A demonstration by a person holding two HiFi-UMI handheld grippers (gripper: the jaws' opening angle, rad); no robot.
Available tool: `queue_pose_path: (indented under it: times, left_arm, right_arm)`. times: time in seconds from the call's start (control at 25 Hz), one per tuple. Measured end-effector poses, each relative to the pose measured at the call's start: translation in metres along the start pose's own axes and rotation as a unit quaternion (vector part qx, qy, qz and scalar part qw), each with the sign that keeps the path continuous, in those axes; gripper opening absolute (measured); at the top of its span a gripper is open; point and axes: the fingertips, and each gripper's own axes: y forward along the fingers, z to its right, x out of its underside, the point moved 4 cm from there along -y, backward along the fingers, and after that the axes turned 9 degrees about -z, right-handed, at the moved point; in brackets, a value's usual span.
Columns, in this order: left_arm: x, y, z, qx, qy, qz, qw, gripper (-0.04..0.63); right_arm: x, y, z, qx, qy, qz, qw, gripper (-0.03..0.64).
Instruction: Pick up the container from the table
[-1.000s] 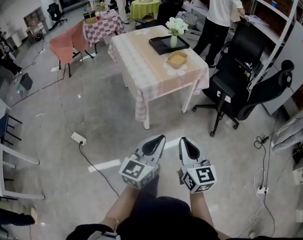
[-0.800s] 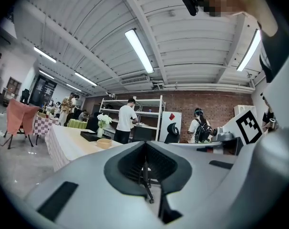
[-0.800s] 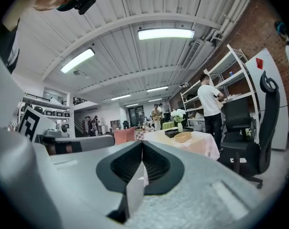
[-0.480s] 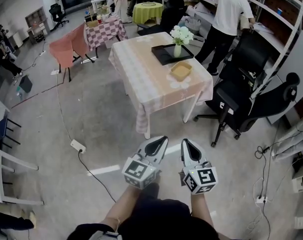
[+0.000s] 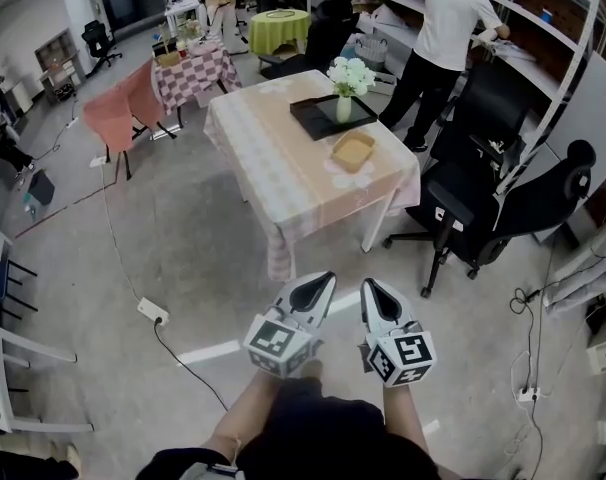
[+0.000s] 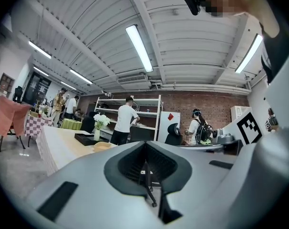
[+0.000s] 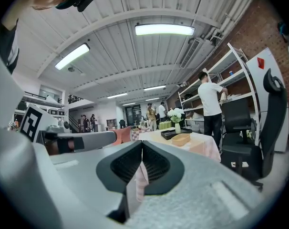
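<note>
The container (image 5: 352, 150) is a shallow tan tray on the table (image 5: 283, 173), which has a pale checked cloth. It lies near the table's right side, in front of a black tray (image 5: 333, 115) and a vase of white flowers (image 5: 349, 76). Both grippers are held low over the floor, well short of the table, pointing towards it. My left gripper (image 5: 321, 282) and my right gripper (image 5: 369, 287) are both shut and empty. The container (image 6: 102, 146) shows far off in the left gripper view, and the container (image 7: 181, 139) in the right gripper view.
Two black office chairs (image 5: 461, 196) stand right of the table. A person in a white shirt (image 5: 441, 28) works at the shelves behind. A power strip with cable (image 5: 152, 311) lies on the floor at left. A white chair (image 5: 8, 343) stands far left.
The table and container have drawn nearer and shifted a little left in the head view. Both grippers keep their places in the frame, side by side and shut.
</note>
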Motion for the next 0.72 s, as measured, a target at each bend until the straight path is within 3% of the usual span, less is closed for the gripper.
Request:
queue_pose_path:
  times: [0.72]
  left_arm:
    - [0.003, 0.033, -0.051, 0.008, 0.0, -0.015, 0.9999, 0.012]
  right_arm:
    - [0.004, 0.055, 0.016, 0.009, 0.012, -0.014, 1.0, 0.005]
